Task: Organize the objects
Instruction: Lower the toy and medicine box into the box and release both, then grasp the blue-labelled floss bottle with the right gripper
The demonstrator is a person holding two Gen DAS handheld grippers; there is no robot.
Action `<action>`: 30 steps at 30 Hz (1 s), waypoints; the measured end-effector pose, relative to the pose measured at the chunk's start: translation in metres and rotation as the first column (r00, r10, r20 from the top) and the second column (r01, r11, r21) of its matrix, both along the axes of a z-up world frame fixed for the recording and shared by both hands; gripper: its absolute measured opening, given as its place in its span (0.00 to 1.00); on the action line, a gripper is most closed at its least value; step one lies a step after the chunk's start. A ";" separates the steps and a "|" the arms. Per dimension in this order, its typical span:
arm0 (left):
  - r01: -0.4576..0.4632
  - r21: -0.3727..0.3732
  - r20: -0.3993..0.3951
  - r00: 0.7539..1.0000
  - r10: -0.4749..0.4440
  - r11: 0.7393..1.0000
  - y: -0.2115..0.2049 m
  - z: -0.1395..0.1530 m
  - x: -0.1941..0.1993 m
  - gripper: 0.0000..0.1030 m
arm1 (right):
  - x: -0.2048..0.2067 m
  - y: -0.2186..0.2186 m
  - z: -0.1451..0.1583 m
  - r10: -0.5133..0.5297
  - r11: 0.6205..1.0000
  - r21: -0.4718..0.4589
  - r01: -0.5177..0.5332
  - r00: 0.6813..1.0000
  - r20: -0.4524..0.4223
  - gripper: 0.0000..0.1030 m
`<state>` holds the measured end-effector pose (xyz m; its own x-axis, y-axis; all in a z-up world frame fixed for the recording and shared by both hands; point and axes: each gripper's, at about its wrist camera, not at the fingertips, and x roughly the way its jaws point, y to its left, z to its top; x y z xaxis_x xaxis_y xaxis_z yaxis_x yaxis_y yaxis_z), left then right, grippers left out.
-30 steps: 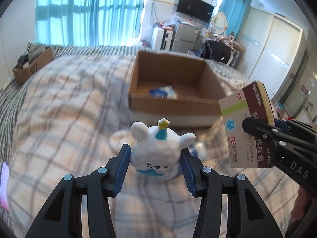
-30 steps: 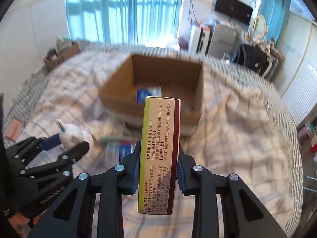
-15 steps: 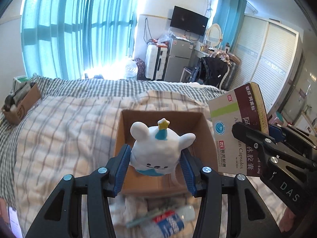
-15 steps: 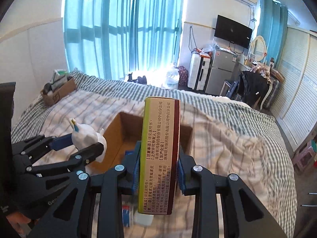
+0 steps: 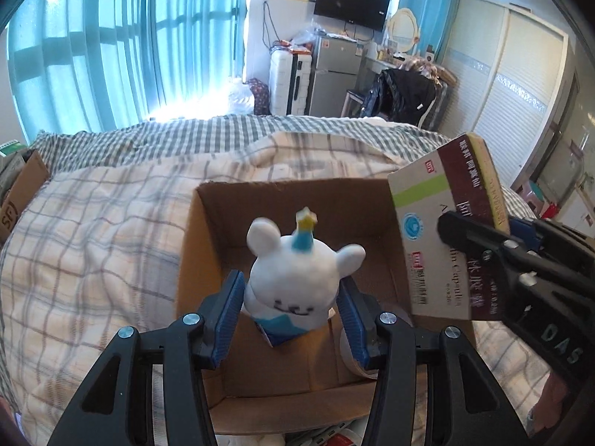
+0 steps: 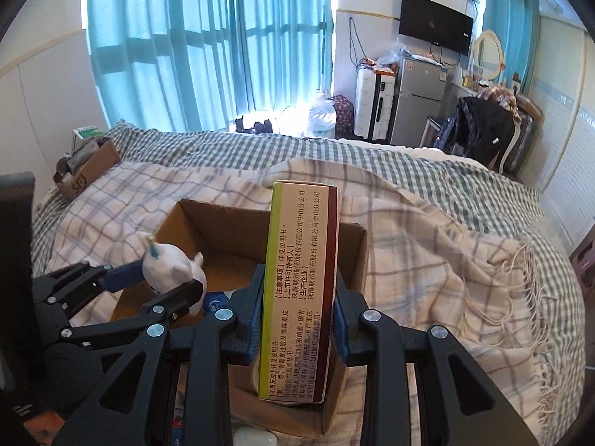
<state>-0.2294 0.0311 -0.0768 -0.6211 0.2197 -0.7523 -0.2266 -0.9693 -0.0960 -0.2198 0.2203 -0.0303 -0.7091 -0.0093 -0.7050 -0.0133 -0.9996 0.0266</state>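
Note:
My left gripper [image 5: 289, 312] is shut on a white bear toy [image 5: 297, 278] with a blue and yellow star hat, held above the open cardboard box [image 5: 208, 219] on the bed. My right gripper [image 6: 297, 316] is shut on an upright medicine box [image 6: 301, 278] with Chinese print, held over the right side of the same cardboard box [image 6: 357, 260]. The medicine box [image 5: 446, 230] and right gripper show at right in the left wrist view. The toy [image 6: 171, 264] and left gripper show at left in the right wrist view. Blue items lie in the box, mostly hidden.
The box sits on a plaid blanket [image 5: 93, 223] over a checked bed. A small cardboard box [image 6: 89, 171] stands at the bed's far left. Bottles and packets [image 5: 334, 438] lie just before the box's near wall. Fridge, suitcase, chair and wardrobe stand beyond the bed.
Both grippers have risen and moved forward from in front of the box to above it, still gripping the toy and the medicine box.

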 end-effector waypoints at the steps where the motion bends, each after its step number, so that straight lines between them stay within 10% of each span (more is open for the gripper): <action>1: -0.001 -0.001 0.000 1.000 0.001 1.000 0.001 0.001 0.001 0.52 | 0.003 0.002 0.002 -0.006 1.000 -0.003 0.006 1.000 -0.011 0.29; 6: -0.009 0.009 -0.061 0.998 0.010 1.000 0.000 0.028 0.025 0.82 | 0.030 0.010 0.030 -0.030 1.000 0.006 0.031 0.997 -0.071 0.53; 20: -0.117 0.004 -0.200 0.973 0.115 0.993 -0.039 0.096 0.127 1.00 | 0.153 0.002 0.112 -0.040 0.997 0.064 0.054 0.980 -0.195 0.83; 30: -0.215 -0.033 -0.128 0.969 0.210 0.976 -0.066 0.032 0.172 1.00 | 0.192 -0.014 0.043 0.013 0.999 0.037 -0.009 0.993 -0.121 0.91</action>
